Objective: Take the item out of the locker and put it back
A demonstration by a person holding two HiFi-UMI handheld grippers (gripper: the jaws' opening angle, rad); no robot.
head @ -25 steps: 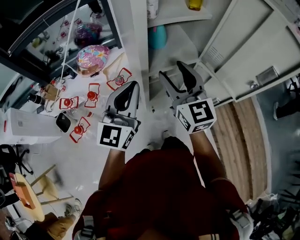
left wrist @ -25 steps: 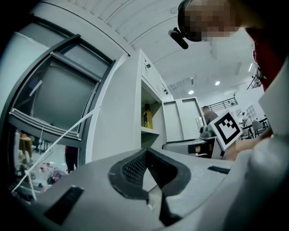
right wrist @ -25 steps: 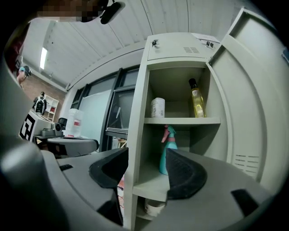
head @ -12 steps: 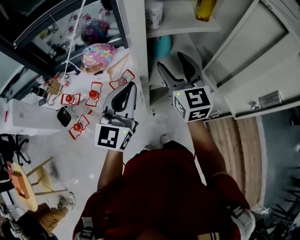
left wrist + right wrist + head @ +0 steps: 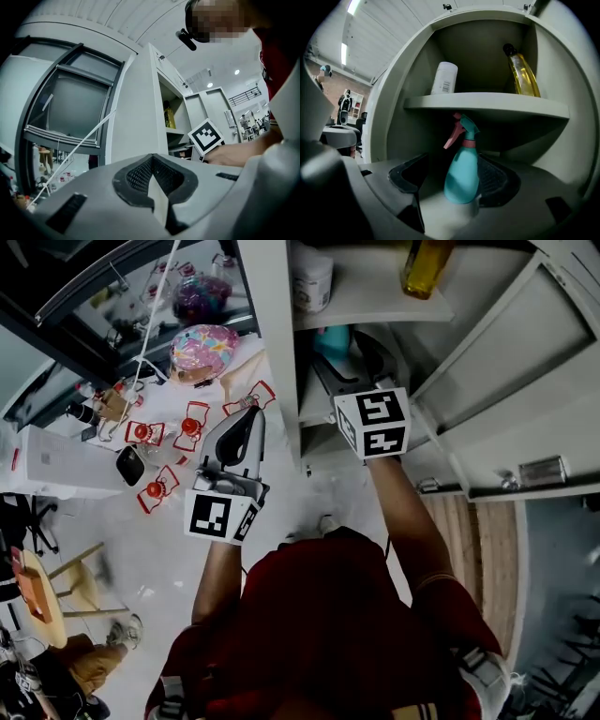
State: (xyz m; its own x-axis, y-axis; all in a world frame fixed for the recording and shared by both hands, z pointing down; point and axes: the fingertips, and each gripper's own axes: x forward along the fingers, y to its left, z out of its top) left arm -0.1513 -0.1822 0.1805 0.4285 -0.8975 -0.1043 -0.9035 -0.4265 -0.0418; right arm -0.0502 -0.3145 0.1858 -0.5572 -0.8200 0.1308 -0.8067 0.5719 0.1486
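- Right hand-held gripper (image 5: 354, 360) jaws have just been opening wide; teal spray bottle (image 5: 462, 168) between them, ungripped, nearer the 3 o'clock pad (image 5: 494, 176).
- Centre on the body, then squeeze.
- Left hand-held gripper (image 5: 152, 176) closed, empty.

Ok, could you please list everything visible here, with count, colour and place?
locker: one, pale grey, door open
shelf: one, pale grey, inside locker
spray bottle: one, teal with pink trigger, under shelf
jar: one, white, on shelf, left
bottle: one, yellow, on shelf, right
red-and-white items: several, left of locker
round thing: one, pink patterned, behind those items
box: one, white, far left
person: one, red shirt
left gripper: grey, shut, empty, outside locker
right gripper: grey, at locker, jaws just opening, spray bottle between them, ungripped
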